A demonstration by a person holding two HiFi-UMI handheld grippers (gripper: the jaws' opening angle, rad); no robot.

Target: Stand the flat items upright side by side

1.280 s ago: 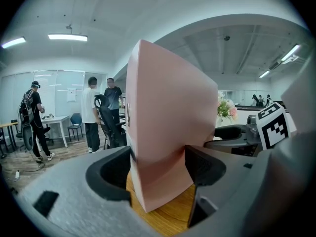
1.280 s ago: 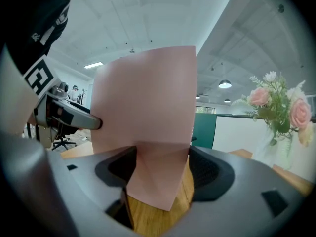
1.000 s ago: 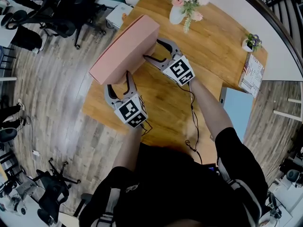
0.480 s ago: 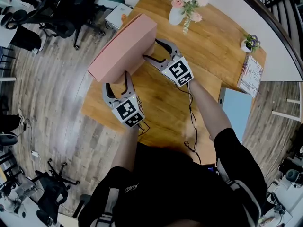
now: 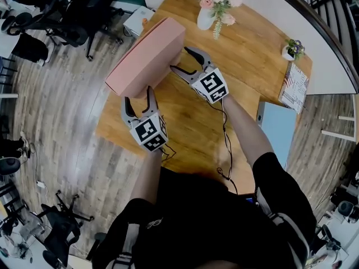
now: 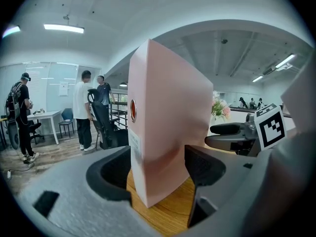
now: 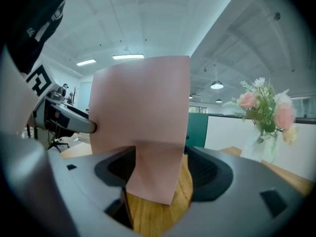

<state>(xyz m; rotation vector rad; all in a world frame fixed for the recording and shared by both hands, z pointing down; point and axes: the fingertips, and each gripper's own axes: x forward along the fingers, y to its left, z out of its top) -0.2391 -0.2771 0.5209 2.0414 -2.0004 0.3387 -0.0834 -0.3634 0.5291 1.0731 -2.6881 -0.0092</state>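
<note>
A tall pink box (image 5: 147,55) stands on its long edge on the wooden table (image 5: 190,128). My left gripper (image 5: 137,96) straddles its near end. In the left gripper view the box (image 6: 168,132) fills the gap of that gripper (image 6: 158,169), with a pad against each broad face. My right gripper (image 5: 178,58) comes in from the right at the far end. In the right gripper view the box (image 7: 143,107) sits between its pads (image 7: 158,174) in the same way, and the box's bottom rests on the wood.
At the table's far edge stands a white vase of flowers (image 5: 207,13), and a small potted plant (image 5: 290,50) and a patterned booklet (image 5: 296,86) are at the right edge. A white box (image 5: 137,20) lies at the far left corner. Office chairs (image 5: 73,15) stand on the floor, where people (image 6: 84,112) are standing.
</note>
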